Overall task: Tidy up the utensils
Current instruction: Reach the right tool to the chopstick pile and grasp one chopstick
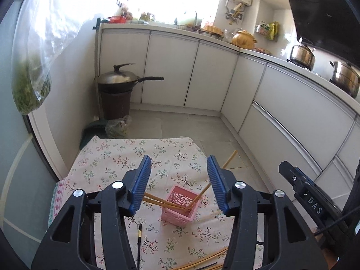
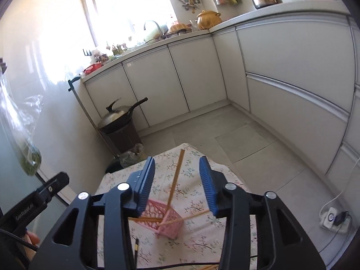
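Observation:
A pink perforated basket (image 1: 180, 204) stands on the floral tablecloth (image 1: 112, 157). Several wooden chopsticks (image 1: 157, 201) lean out of it to the left and right. My left gripper (image 1: 179, 159) hovers over the basket, open, with nothing between its blue pads. In the right wrist view the basket (image 2: 166, 222) sits below my right gripper (image 2: 177, 160), which is open too. One long chopstick (image 2: 176, 180) rises from the basket in the gap between its fingers, touching neither pad. A black chopstick (image 1: 140, 238) lies on the cloth in front of the basket, and loose wooden ones (image 1: 202, 261) lie nearer me.
A lidded wok (image 1: 121, 79) rests on a brown bin in the corner, with a plastic bag (image 1: 118, 127) on the floor beside it. White cabinets (image 1: 202, 74) run along the back and right. A bag of greens (image 1: 31, 90) hangs at left. A power strip (image 2: 333, 220) lies on the floor.

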Motion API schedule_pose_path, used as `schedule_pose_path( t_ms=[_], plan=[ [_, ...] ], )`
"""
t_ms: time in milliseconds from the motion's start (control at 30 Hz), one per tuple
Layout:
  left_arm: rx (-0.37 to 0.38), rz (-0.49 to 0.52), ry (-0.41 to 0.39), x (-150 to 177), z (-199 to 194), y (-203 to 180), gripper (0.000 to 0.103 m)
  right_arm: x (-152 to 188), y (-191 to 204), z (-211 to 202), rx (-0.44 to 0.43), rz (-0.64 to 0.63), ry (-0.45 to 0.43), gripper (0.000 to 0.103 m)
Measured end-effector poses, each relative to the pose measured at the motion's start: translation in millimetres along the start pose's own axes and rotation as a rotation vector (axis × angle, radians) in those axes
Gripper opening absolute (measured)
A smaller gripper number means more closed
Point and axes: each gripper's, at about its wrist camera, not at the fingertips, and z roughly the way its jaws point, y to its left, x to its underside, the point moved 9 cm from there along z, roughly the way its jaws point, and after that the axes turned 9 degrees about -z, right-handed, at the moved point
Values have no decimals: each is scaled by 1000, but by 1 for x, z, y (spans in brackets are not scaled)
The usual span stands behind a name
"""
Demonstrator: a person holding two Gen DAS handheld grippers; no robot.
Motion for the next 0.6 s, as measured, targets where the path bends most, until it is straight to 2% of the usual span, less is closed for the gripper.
schedule_pose_path(
  t_ms=[100,167,233,333,433,533,600],
  plan=[
    [-9,44,-13,10,-10,-7,55,6,-1,-17,17,-39,-1,50],
    [-14,54,-10,17,-17,-5,57,13,-8,-28,29,-41,-4,67],
    [-22,42,-4,23,-22,2,61,27,-26,-27,19,5,42,77],
    [-31,4,11,33,-30,20,66,58,-67,8,2,148,227,78],
    [-37,-11,39,46,-33,33,72,105,-125,47,83,299,415,78],
    [-42,-7,47,48,-33,39,77,157,-164,74,154,419,579,78],
    [-42,-12,38,46,-34,42,79,179,-174,85,162,494,641,78]
  ],
)
